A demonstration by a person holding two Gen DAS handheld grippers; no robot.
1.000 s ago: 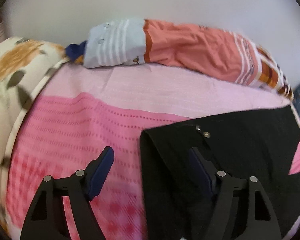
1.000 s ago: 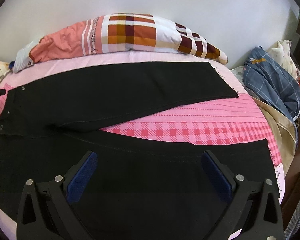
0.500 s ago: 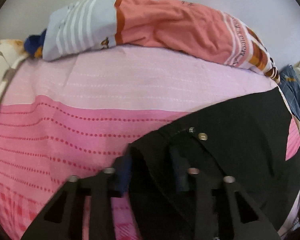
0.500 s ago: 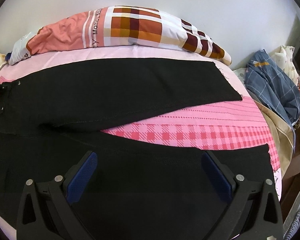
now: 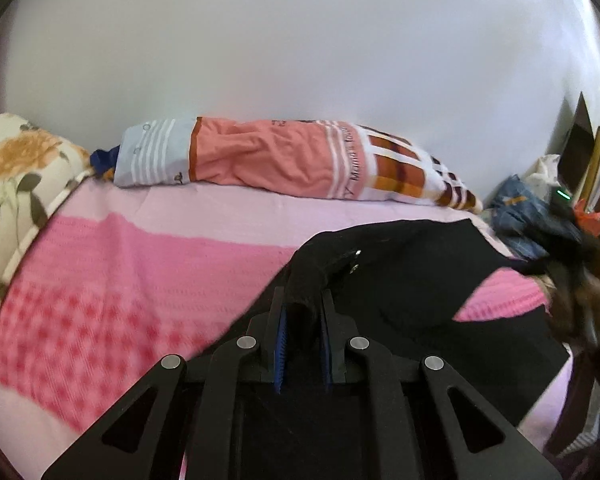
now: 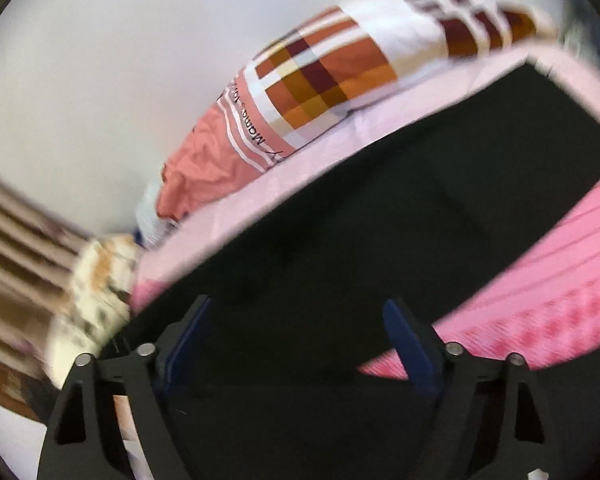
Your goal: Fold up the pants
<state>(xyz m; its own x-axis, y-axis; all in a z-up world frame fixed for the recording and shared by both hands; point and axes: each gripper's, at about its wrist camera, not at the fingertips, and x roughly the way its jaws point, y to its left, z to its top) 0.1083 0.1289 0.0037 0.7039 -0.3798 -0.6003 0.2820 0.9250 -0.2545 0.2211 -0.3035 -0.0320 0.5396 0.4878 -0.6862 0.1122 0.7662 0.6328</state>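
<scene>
Black pants (image 5: 412, 280) lie on a pink bedspread (image 5: 120, 280). In the left wrist view my left gripper (image 5: 303, 304) is shut on the waistband corner of the pants, which is lifted off the bed; two metal snaps (image 5: 356, 260) show just beyond it. In the right wrist view, which is tilted and blurred, my right gripper (image 6: 296, 320) is open over the pants (image 6: 380, 216), with black cloth between and below its blue pads (image 6: 404, 340). Whether the pads touch the cloth I cannot tell.
A long orange, white and checked pillow (image 5: 300, 160) lies along the white wall at the back of the bed. A floral cushion (image 5: 16, 176) is at the left. Blue plaid clothes (image 5: 528, 216) are piled off the bed's right side.
My left gripper has closed on the waistband corner and lifted it. My right gripper has swung left and tilted, still open, now over the pants near the waist.
</scene>
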